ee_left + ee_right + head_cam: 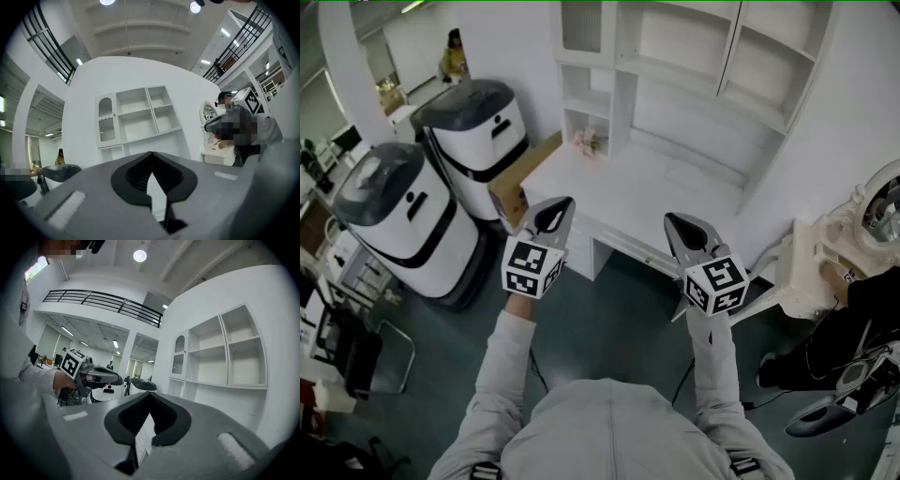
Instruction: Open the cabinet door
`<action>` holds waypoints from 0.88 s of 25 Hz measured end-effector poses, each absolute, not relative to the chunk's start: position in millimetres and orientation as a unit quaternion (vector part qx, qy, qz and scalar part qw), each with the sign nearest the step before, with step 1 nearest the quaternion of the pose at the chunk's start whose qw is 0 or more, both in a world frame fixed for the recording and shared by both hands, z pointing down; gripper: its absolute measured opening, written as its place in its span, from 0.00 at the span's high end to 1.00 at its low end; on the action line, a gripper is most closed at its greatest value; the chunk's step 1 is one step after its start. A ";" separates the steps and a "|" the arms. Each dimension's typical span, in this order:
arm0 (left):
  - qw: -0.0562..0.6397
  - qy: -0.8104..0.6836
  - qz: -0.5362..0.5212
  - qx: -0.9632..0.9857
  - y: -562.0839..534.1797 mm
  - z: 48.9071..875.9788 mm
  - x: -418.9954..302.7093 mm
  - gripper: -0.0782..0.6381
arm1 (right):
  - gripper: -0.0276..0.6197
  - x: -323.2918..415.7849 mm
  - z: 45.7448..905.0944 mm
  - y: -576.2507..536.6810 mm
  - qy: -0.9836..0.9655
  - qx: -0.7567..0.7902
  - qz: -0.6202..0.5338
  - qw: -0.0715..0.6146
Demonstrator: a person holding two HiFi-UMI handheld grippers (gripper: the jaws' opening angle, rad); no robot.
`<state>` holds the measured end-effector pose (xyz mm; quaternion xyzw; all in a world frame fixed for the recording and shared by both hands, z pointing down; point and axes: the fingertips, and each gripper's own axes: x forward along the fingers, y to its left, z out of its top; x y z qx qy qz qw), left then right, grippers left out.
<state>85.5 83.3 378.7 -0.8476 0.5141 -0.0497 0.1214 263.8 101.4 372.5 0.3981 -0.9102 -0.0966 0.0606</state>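
We hold both grippers level, side by side, short of the white desk (628,192). Left gripper (555,211): jaws clenched together, nothing between them. Right gripper (682,228): same, pinched tight, empty. The cabinet door (581,24) is the arched glazed one at the top left of the shelf unit (750,66). It looks closed and is well apart from both grippers. The desk stands between us and it. Pink flowers (586,142) sit in a cubby below the door. Left of the desk: cardboard box (523,183), then two white-and-grey machines (394,220). Right: white appliance (839,239), with a person's dark sleeve (825,342) beside it. Another person in yellow (453,54) is far back.
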 end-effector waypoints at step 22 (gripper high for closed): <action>0.099 0.527 -0.067 -0.841 86.8 396.7 128.3 0.87 | 0.95 290.5 386.3 99.2 -0.932 0.351 -0.067 0.059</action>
